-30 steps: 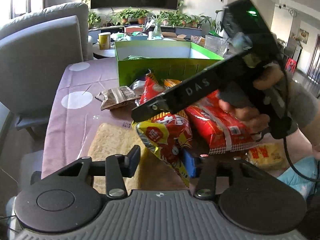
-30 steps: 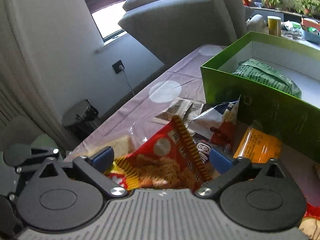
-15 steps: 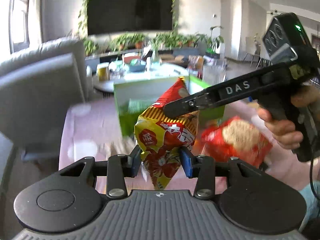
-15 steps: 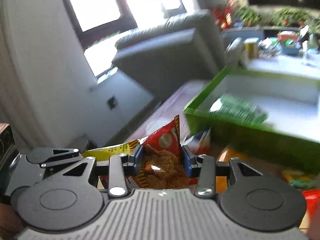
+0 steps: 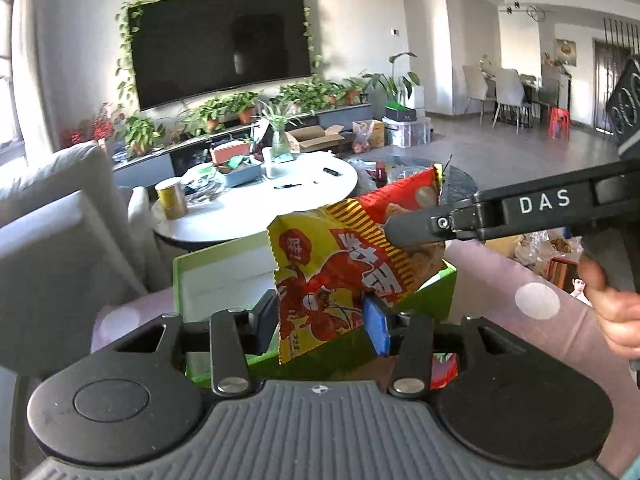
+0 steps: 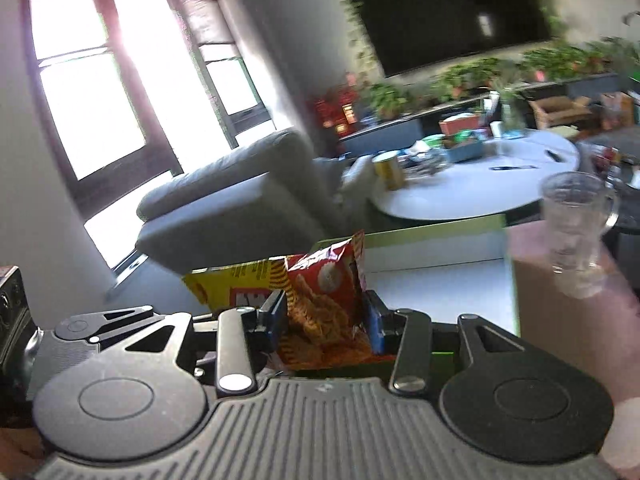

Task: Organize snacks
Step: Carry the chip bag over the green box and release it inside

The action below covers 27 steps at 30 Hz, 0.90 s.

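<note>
Snacks are up in the air over the green box. From the left wrist view, the left hand-held gripper is clenched on the lower part of a yellow snack bag printed with a red cartoon figure, held upright above the box's near wall. The right hand-held gripper reaches in from the right, its black arm marked "DAS", and its tip lies across a red snack bag just behind the yellow one. The person's right hand grips the handle at the frame's right edge. The purple bench with pale dots carries the box. Beyond stand a white round table, a grey sofa and a wall television.

From the right wrist view, which is blurred, the right hand-held gripper grasps the red snack bag between its blue pads. The yellow snack bag sits just left of it, touching. The green box lies directly behind, its white inside showing. A clear glass mug stands on the bench just right of the box.
</note>
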Each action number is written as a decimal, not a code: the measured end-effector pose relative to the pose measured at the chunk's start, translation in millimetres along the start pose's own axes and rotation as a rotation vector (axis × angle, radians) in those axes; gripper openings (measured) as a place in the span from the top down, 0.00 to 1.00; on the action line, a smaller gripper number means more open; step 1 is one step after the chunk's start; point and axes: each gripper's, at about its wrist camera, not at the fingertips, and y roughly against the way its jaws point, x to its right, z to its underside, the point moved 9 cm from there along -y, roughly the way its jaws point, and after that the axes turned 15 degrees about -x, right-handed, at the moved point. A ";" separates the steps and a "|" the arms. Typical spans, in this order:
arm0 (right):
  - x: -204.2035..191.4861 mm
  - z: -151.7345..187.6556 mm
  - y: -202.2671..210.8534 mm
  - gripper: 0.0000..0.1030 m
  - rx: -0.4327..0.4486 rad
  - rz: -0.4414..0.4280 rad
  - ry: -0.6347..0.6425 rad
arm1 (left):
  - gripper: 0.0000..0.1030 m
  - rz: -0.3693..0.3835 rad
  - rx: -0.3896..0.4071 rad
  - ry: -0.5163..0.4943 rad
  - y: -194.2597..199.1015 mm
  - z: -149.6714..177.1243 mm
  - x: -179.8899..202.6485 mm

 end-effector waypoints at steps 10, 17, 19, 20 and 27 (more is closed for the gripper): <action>50.0 -14.6 -18.2 0.55 0.026 0.011 -0.118 | 0.56 0.022 -0.082 -0.035 -67.3 -19.3 5.8; 68.0 -9.6 -32.1 0.54 0.003 0.030 -0.141 | 0.56 0.012 -0.131 -0.064 -92.3 -20.6 9.0; 70.2 -7.9 -32.6 0.54 -0.002 0.031 -0.148 | 0.56 0.021 -0.143 -0.057 -98.6 -19.0 8.8; 70.9 -6.9 -32.7 0.54 -0.005 0.031 -0.151 | 0.56 0.024 -0.147 -0.052 -101.2 -19.2 9.2; 71.3 -3.4 -35.5 0.54 -0.030 0.032 -0.148 | 0.37 0.039 -0.151 -0.016 -107.0 -18.3 6.8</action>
